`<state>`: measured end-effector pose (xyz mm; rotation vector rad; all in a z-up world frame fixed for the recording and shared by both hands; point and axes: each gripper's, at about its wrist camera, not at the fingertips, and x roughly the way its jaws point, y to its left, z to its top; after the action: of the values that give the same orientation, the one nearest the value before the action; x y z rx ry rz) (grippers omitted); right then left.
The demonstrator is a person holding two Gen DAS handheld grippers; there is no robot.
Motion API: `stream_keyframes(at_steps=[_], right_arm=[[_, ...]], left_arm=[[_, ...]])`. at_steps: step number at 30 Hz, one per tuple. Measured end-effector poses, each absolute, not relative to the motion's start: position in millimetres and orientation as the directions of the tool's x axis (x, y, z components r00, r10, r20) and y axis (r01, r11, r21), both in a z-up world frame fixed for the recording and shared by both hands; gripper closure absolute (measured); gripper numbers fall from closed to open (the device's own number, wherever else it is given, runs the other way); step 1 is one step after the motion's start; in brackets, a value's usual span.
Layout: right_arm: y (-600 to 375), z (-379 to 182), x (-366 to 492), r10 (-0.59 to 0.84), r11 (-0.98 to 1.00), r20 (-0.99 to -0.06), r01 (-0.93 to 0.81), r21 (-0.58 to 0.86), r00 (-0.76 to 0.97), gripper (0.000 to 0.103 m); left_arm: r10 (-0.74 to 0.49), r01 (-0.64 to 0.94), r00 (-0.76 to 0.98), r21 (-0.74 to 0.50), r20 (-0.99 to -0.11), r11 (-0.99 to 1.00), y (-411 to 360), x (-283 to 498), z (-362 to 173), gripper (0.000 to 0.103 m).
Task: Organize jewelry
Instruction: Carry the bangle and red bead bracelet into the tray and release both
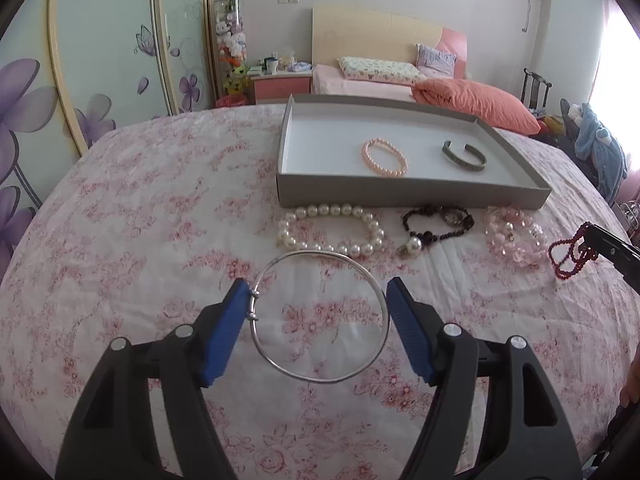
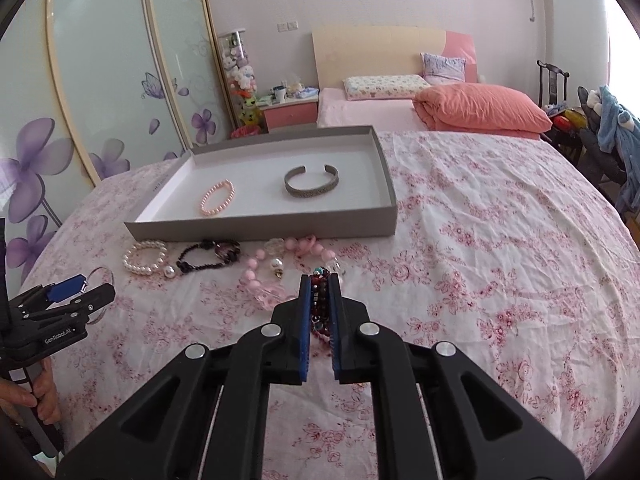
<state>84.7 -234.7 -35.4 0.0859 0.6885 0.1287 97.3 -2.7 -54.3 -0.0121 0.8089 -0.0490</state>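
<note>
A thin silver bangle point(image 1: 322, 316) spans the blue pads of the left gripper point(image 1: 320, 328), held across its width above the flowered bedspread point(image 1: 140, 240), while the right gripper point(image 2: 320, 320) is clamped tight on a dark red bead bracelet point(image 2: 319, 308) whose loops hang loose off to the side. Beyond both, the grey tray point(image 1: 412, 192) already holds a pink bead bracelet point(image 1: 385, 157) and a metal cuff point(image 1: 464, 156); a white pearl bracelet point(image 1: 332, 228), a dark corded bracelet point(image 1: 438, 222) and pink glass beads point(image 1: 514, 236) still lie on the cloth just in front of its near wall. The bangle looks the likelier casualty: gripped only at two edge points, smooth wire could pivot or spring out if the hand tilts. The dangling red loops could snag the tray's wall, or drag the pink glass beads, on the way over.
</note>
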Motion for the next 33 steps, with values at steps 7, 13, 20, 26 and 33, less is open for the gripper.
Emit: stream_keyframes(at_steps=[7,13,20,26,33], right_arm=[[-225,-19,79,0.169,0.985,-0.572,-0.117,0.127,0.802,0.094],[-217,-2,72,0.182,0.983,-0.513,-0.140,0.120,0.839,0.094],[-210,18,71,0.191,0.981,-0.433,-0.162,0.105,0.881,0.094],[-209,36,81,0.188,0.981,-0.352,-0.161,0.107,0.917,0.094],[-206,45,101,0.190,0.980,-0.313,-0.162,0.111,0.931,0.094]], left_arm=[[-0.042,0.043,0.746,-0.014,-0.664,0.999,-6,90,-38,0.034],[-0.023,0.039,0.797,0.013,-0.603,0.999,-12,86,-24,0.034],[-0.019,0.036,0.839,0.020,-0.544,0.999,-20,92,-5,0.034],[-0.017,0.034,0.880,0.027,-0.475,0.999,-28,104,17,0.034],[-0.010,0.030,0.902,0.039,-0.432,0.999,-39,128,29,0.034]])
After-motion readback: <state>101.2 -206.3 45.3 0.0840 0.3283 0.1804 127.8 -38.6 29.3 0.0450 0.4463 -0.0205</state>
